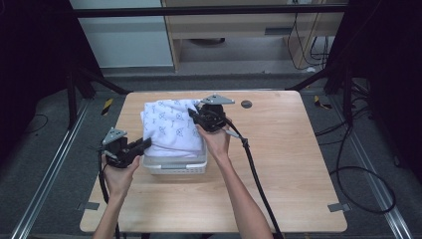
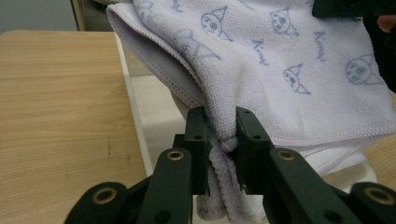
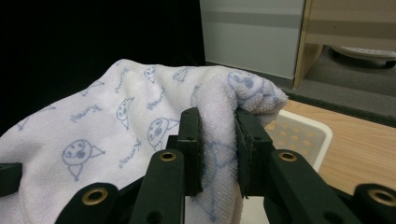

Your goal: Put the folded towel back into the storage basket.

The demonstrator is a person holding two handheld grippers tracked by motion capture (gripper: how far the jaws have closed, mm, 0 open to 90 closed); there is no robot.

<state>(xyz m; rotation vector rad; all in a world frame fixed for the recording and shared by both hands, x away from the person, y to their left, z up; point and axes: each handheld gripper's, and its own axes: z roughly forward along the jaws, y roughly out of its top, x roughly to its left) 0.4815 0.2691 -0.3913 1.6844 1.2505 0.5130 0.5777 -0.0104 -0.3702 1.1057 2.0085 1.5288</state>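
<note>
White towel (image 1: 171, 127): printed terry, draped over the white basket (image 1: 175, 167) and spread between my two grippers.
Left gripper (image 1: 144, 144): my jaws are narrow, pinching a bunched near edge of the towel; the basket wall stands just past them.
Right gripper (image 1: 194, 114): my jaws clamp a folded far corner, the basket rim just beyond.
Progress: both grips look made, I judge; folding or lowering the towel into the basket seems left.
</note>
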